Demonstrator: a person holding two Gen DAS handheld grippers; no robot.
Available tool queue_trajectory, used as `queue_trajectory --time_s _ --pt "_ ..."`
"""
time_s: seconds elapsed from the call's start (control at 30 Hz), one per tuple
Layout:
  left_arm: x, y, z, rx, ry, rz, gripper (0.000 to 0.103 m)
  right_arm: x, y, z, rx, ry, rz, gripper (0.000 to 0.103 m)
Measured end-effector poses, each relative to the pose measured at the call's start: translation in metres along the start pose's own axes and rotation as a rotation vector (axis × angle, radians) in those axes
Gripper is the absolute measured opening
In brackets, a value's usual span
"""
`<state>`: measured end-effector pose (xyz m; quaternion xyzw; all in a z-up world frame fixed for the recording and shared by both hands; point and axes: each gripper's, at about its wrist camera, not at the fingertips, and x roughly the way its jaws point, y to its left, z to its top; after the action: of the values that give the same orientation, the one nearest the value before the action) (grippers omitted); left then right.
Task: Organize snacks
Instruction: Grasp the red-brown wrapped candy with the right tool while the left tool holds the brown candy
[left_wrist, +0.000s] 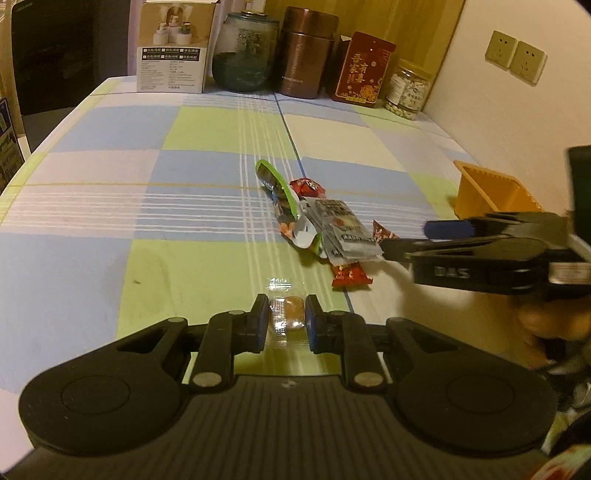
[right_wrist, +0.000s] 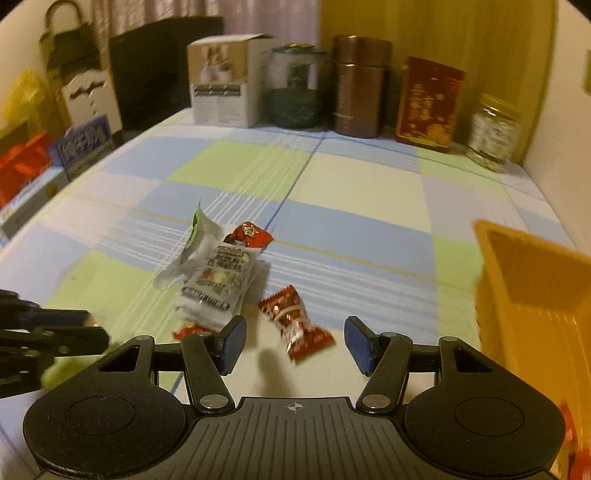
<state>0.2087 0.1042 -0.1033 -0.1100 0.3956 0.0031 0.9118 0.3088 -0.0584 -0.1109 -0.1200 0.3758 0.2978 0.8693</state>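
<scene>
My left claw (left_wrist: 286, 319) pinches a clear-wrapped amber candy (left_wrist: 291, 314) low over the checked tablecloth (left_wrist: 110, 206); my right claw (right_wrist: 295, 343), spread wide, should straddle the twist-ended red foil candy (right_wrist: 293, 321) squarely, then carry it to the nearby orange plastic bin (right_wrist: 532, 295).

"DAS" is read in raised letters on the right gripper (left_wrist: 430, 240). Gold Chinese characters are printed on the red box (left_wrist: 361, 70); other print stays illegible.
</scene>
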Motion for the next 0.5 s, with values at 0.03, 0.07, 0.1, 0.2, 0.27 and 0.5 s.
queue_trajectory --time_s 0.03,0.07,0.1,0.2,0.27,0.5 --pt "0.0 0.0 0.0 -0.001 -0.001 0.0 0.018 0.006 0.0 0.002 -0.021 0.006 0.003 0.06" --pt "0.001 0.0 0.0 -0.005 -0.001 -0.002 0.018 0.011 0.0 0.003 -0.038 0.012 0.009 0.06" --pt "0.002 0.001 0.0 -0.011 0.0 -0.006 0.018 0.015 0.0 0.004 -0.051 0.019 0.016 0.059" --pt "0.004 0.001 -0.001 -0.021 0.001 -0.013 0.018 0.024 -0.001 0.003 -0.072 0.048 0.038 0.046" --pt "0.005 0.001 -0.001 -0.026 0.005 -0.019 0.018 0.023 -0.003 0.002 -0.061 0.044 0.048 0.039" --pt "0.001 -0.005 -0.003 -0.028 0.01 -0.026 0.018 0.004 0.002 -0.007 0.001 0.044 0.042 0.022"
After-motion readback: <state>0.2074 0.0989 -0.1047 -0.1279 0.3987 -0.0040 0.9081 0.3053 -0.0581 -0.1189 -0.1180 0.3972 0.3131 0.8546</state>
